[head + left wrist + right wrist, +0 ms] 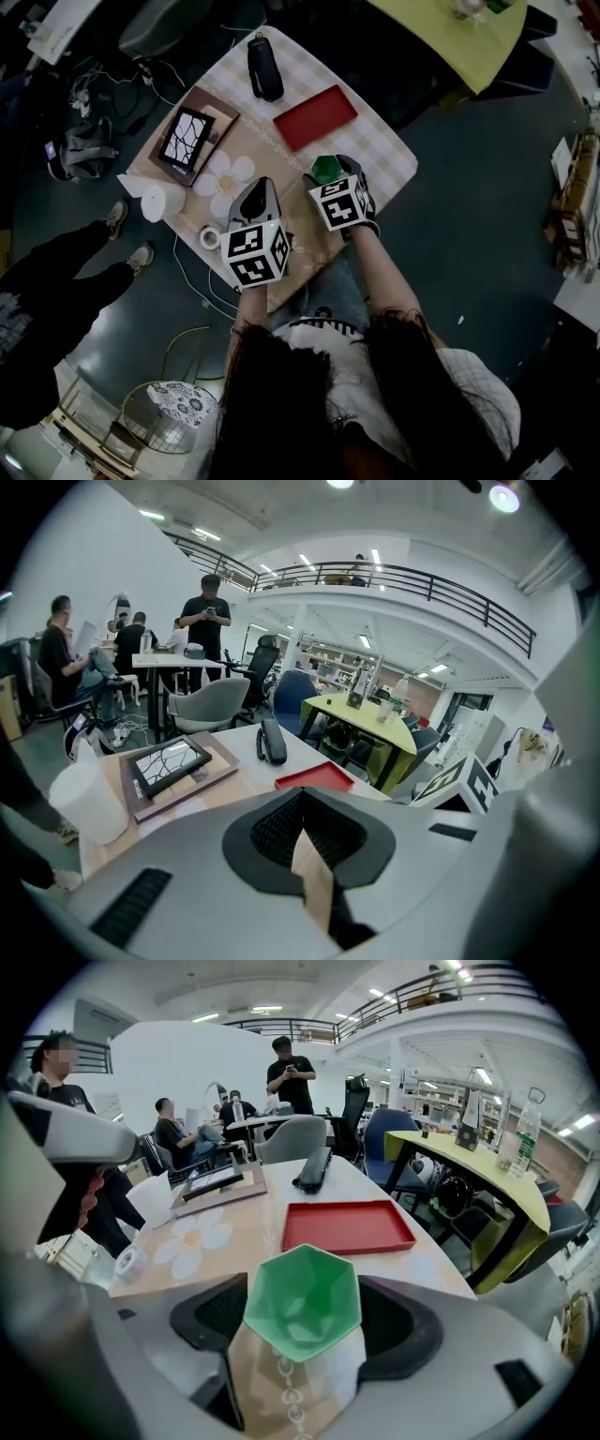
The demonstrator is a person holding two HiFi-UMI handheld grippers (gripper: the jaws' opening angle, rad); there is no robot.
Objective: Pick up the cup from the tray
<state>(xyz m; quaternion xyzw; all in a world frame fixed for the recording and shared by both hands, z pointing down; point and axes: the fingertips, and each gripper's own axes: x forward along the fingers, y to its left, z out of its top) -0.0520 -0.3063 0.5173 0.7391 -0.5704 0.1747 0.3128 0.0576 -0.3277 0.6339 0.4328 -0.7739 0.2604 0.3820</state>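
right claw point(302, 1324) gripping green faceted hexagonal cup point(302, 1299) by opposite walls | cup sitting off flat red tray point(347, 1225), just nearside of it | left claw point(302, 808) resting closed, empty | cup probably light, stiff, slick-faceted; squeezing flat facets mid-wall looking safest

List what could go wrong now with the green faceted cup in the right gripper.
1. The green faceted cup has slanted sides and may slip or twist in the right gripper.
2. It hangs near the checked-cloth table edge; if dropped, it could fall to the floor.
3. The left gripper, shut and close by, might bump it.
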